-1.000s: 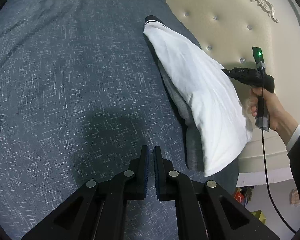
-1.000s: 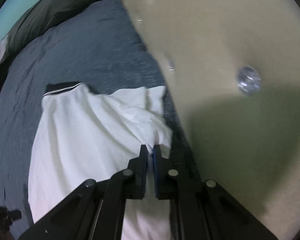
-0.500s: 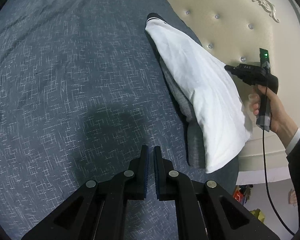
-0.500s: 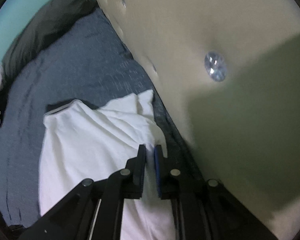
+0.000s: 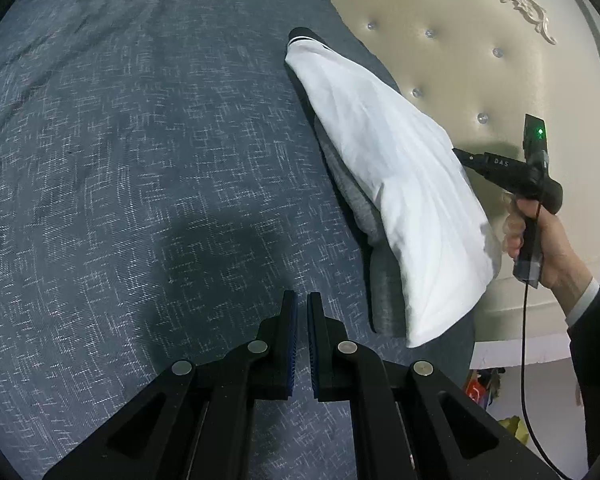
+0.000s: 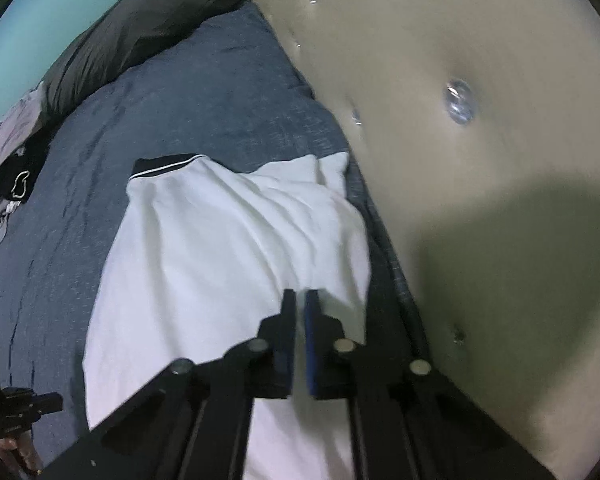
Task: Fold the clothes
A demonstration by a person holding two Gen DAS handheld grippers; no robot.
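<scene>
Two grippers appear, each with its jaws pressed together. Nearest in the left wrist view, the left gripper [image 5: 302,300] hovers over bare blue-grey bedspread [image 5: 120,160], holding nothing. To its far right lies the white garment [image 5: 396,184], its dark-trimmed collar at the far end, draped along the bed edge beside the tufted cream headboard [image 5: 460,20]. The right gripper [image 5: 460,156], gripped by a hand [image 5: 548,240], meets the garment's right edge. In the right wrist view, the right gripper [image 6: 301,300] sits over the garment [image 6: 220,248]; whether cloth is pinched cannot be told. Only this view shows a dark pillow [image 6: 132,32] and crumpled clothes [image 6: 16,160] at the far left.
</scene>
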